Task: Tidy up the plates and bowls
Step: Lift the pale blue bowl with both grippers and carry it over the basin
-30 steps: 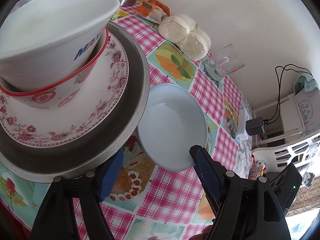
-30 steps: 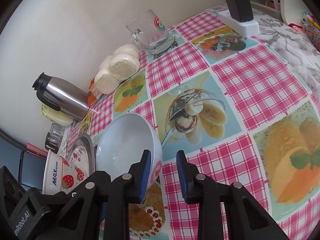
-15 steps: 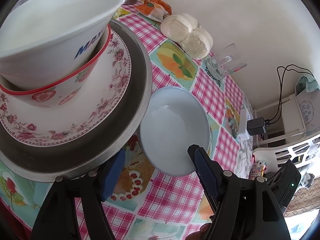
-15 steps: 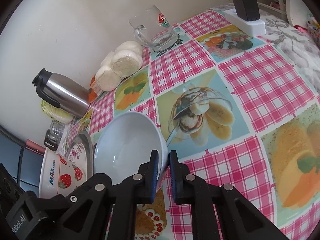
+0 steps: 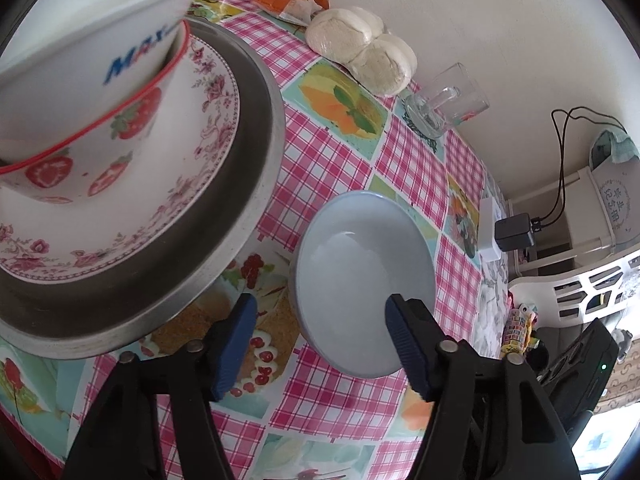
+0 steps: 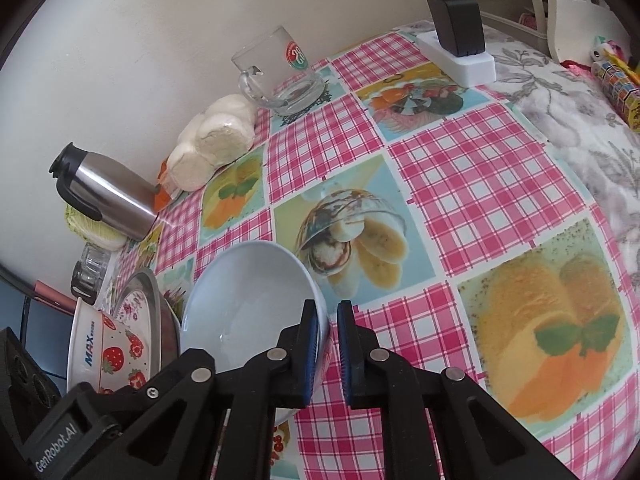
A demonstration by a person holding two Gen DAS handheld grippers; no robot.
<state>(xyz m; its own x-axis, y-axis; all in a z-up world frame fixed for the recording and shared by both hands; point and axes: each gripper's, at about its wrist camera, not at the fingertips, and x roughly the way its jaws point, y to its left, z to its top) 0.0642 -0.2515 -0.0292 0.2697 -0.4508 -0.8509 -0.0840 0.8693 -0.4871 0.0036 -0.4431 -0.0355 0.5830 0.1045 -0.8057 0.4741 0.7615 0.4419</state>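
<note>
Two grippers tilted down, right gripper (image 6: 329, 344) pinching bowl (image 6: 248, 292) rim

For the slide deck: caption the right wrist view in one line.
Right gripper shut on the rim of the pale blue bowl, beside the stacked strawberry bowls on a checked tablecloth.

Looking like home dining corner, lived-in. Showing pink checked oilcloth (image 6: 472, 184) with dessert and fruit prints covering table against plain wall. Sitting along wall: bagged steamed buns (image 6: 216, 144), glass mug (image 6: 280, 76), steel thermos (image 6: 108, 196), cabbage behind it. Stacking beside: strawberry-print bowls (image 5: 80, 132) on floral plate (image 5: 192, 160) in metal basin (image 5: 248, 184). Charging at table edge: adapter in white power strip (image 6: 464, 60). Standing beyond: white plastic chair (image 5: 592, 280).
</note>
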